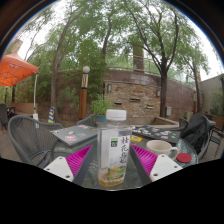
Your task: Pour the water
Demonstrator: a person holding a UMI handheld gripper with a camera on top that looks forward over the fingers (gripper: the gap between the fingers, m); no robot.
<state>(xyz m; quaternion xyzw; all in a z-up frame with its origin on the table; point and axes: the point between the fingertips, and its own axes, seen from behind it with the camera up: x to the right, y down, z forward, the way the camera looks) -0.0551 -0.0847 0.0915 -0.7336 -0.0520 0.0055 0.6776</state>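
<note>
A clear plastic bottle (113, 150) with a white cap stands between the two gripper fingers (112, 163); its green and white label carries dark characters running down the front, too small to read; a green shape sits near the label's top; no other writing, number or sign can be made out anywhere else.

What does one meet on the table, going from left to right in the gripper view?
Grey metal chair → left pink finger pad → clear plastic bottle with white cap and green label → right pink finger pad → white ceramic cup → black bag.
</note>
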